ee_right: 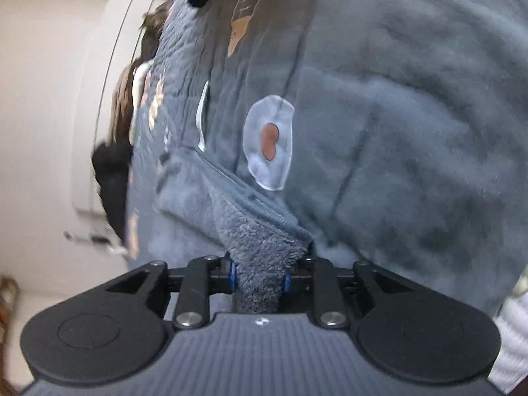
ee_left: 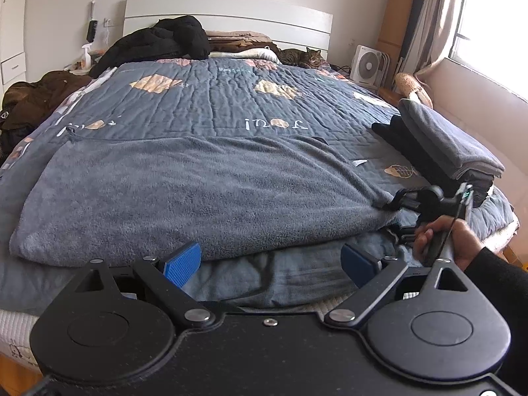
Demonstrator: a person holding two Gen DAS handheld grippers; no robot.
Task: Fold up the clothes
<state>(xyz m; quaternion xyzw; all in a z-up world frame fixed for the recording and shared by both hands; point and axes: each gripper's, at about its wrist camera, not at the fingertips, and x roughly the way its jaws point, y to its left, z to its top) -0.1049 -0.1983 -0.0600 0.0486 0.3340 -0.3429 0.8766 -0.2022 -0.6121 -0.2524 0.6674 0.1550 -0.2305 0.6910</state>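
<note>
Right gripper [ee_right: 259, 279] fingers clamped on the near right corner of the grey fleece garment [ee_left: 198, 191]. Left gripper [ee_left: 270, 264] fingers spread wide, holding nothing, just short of the garment's near hem. Garment lies flat across the bed [ee_left: 231, 92], long axis left to right. Free left corner sits nearer the left gripper. Right view is blurred, so grip depth is probably shallow.

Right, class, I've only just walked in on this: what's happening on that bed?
A person is folding laundry with a handheld gripper in each hand. The right gripper is shut on a corner of the grey fleece blanket spread across the bed's quilt. The left gripper hovers open at the near edge. Folded items are stacked on the right.
</note>
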